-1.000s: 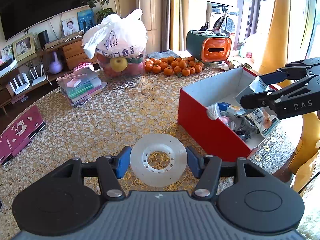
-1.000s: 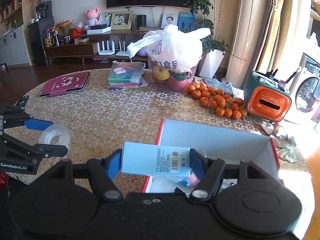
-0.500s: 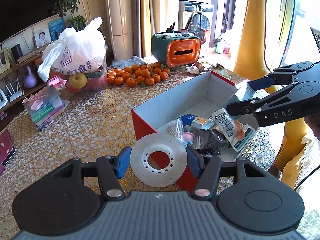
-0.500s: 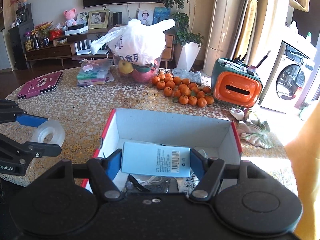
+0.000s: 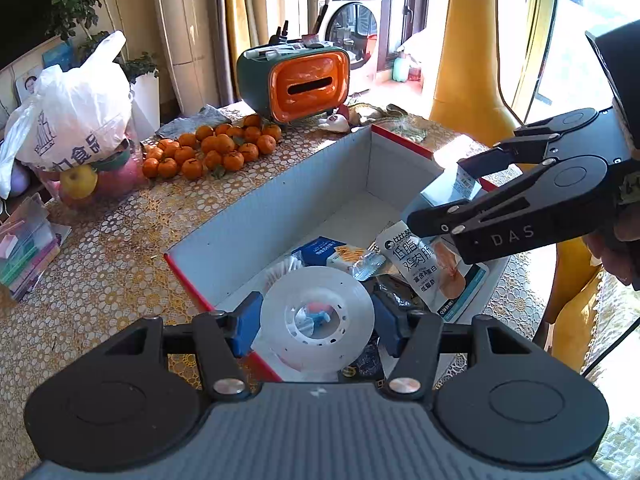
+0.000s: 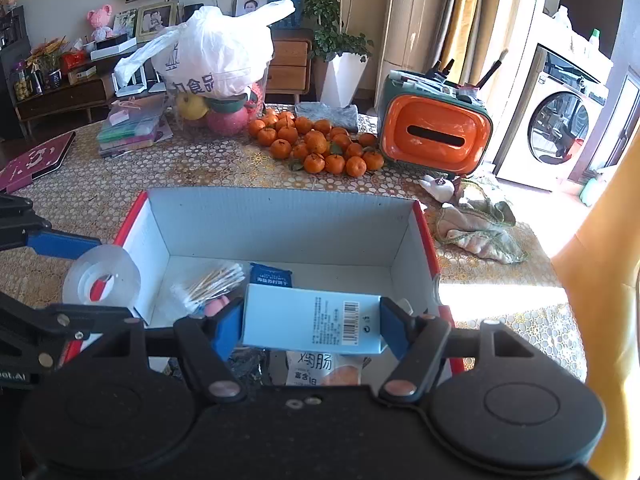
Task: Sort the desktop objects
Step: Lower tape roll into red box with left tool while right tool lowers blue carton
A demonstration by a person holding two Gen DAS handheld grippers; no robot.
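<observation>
My left gripper [image 5: 316, 322] is shut on a clear tape roll [image 5: 352, 308] and holds it above the near corner of the red box [image 5: 280, 196]. In the right wrist view the roll [image 6: 120, 268] hangs over the box's left wall [image 6: 138, 232]. My right gripper [image 6: 312, 326] is shut on a light blue carton [image 6: 312, 320] above the box's near side; the carton also shows in the left wrist view [image 5: 444, 192]. The box holds a snack pouch [image 5: 432, 268], cotton swabs [image 6: 216, 280] and a blue packet [image 6: 270, 276].
Tangerines [image 6: 316, 146], an orange-fronted organiser [image 6: 434, 132], a white bag over fruit [image 6: 216, 60] and stacked plastic cases [image 6: 132, 130] stand beyond the box. A cloth [image 6: 476, 224] lies to its right. A maroon tablet case [image 6: 32, 160] lies far left.
Both grippers have moved over the box with their loads: the left swung right with the tape roll from above the tablecloth, the right came forward with the carton.
</observation>
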